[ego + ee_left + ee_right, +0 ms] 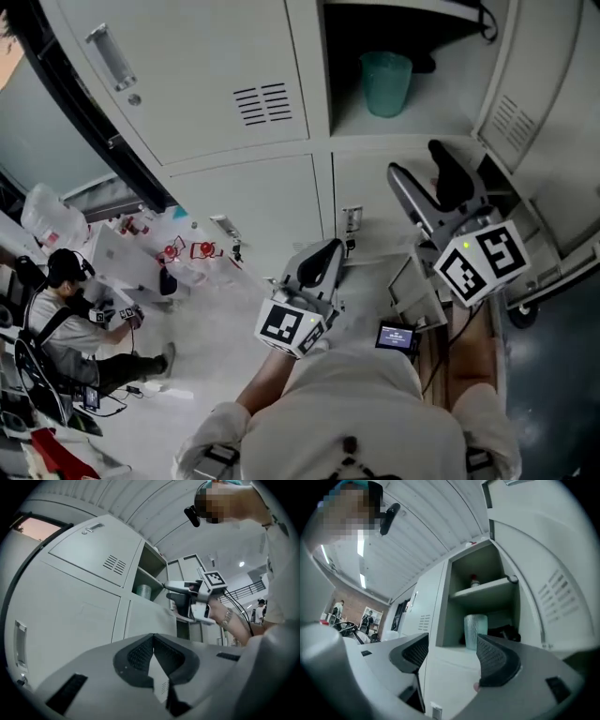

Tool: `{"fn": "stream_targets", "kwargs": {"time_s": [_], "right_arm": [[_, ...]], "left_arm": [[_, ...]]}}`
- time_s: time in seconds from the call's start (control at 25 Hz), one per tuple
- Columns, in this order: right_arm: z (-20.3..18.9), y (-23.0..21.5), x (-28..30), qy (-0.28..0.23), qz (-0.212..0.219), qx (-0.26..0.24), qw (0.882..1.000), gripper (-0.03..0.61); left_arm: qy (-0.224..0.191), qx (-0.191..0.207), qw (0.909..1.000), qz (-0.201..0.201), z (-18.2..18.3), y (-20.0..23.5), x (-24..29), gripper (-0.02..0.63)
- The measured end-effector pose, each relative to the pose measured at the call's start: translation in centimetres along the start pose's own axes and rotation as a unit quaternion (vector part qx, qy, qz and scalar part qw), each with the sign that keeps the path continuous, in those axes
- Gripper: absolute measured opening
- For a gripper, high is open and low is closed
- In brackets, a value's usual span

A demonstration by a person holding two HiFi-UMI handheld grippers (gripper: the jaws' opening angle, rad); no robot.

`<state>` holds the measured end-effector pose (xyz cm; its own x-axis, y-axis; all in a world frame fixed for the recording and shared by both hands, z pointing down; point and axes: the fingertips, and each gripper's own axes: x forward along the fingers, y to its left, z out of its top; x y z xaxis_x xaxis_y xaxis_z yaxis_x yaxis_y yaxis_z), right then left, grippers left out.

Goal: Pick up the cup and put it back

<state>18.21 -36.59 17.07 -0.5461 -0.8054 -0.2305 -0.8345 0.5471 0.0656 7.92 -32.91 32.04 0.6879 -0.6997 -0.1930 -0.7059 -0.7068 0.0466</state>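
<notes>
Teal cup (476, 631) in locker (457, 597), beyond right gripper (451, 654), jaws spread

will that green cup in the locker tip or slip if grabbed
The cup is tall and narrow, so a push near its rim might tip it. Its ribbed, translucent wall suggests light plastic or glass: probably grippy, possibly fragile.

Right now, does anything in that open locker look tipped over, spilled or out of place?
Nothing stands out. The green cup stands upright in the open locker compartment, with nothing spilled round it. The right hand-held gripper is in front of it, jaws apart and empty.
</notes>
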Motion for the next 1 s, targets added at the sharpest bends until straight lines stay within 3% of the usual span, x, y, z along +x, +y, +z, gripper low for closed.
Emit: {"fn": "stream_targets", "kwargs": {"time_s": [0.16,0.32,0.68,1.0], "right_arm": [[4.8,-2.5,2.9,0.006,-0.002,-0.026,1.000,0.298],[6.1,-5.1,6.6,0.042,-0.002,-0.009,0.999,0.298],[2.5,-7.9,10.9,0.135,-0.009,0.032,0.990,0.308],[1.7,-7.8,12.2,0.152,-0.012,-0.002,0.988,0.313]], "left_arm": [[0.000,0.003,0.9997,0.025,-0.1,-1.5,-1.5,0.009],[-0.003,0.006,0.9990,0.044,0.1,-2.4,-3.0,0.008],[0.003,0.016,0.9968,0.078,-0.2,-2.8,-6.1,0.008],[0.003,0.009,0.9956,0.094,-0.6,-2.1,-7.1,0.008]]}}
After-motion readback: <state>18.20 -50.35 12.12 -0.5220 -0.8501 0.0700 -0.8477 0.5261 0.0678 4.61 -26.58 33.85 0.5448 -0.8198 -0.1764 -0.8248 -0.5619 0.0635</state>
